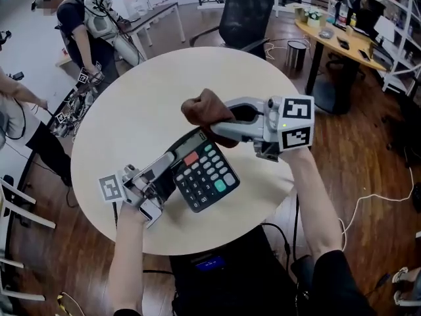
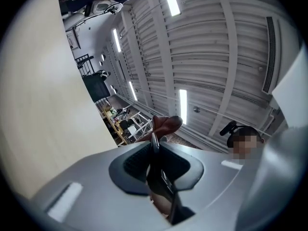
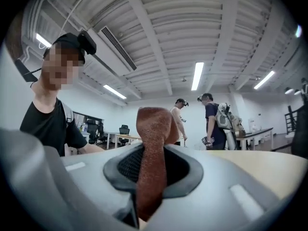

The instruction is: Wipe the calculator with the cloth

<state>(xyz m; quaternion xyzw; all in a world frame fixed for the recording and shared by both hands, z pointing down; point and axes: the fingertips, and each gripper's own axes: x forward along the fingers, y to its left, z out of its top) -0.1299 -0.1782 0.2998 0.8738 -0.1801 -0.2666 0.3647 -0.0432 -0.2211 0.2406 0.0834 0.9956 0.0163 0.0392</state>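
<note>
A black calculator [image 1: 205, 175] with a red and a green key is held tilted over the round pale table [image 1: 131, 104]. My left gripper [image 1: 168, 175] is shut on its lower left edge; in the left gripper view the calculator [image 2: 162, 189] shows edge-on between the jaws. My right gripper [image 1: 219, 120] is shut on a bunched brown cloth [image 1: 202, 108], which sits at the calculator's top edge by the display. In the right gripper view the cloth [image 3: 151, 143] sticks up from between the jaws. The cloth [image 2: 164, 125] also peeks over the calculator in the left gripper view.
A person [image 1: 79, 25] with other equipment stands beyond the table at the upper left. A black office chair [image 1: 245, 15] is behind the table, and a wooden desk [image 1: 342, 41] with clutter stands at the upper right, a bin [image 1: 296, 52] beside it. Cables lie on the wooden floor.
</note>
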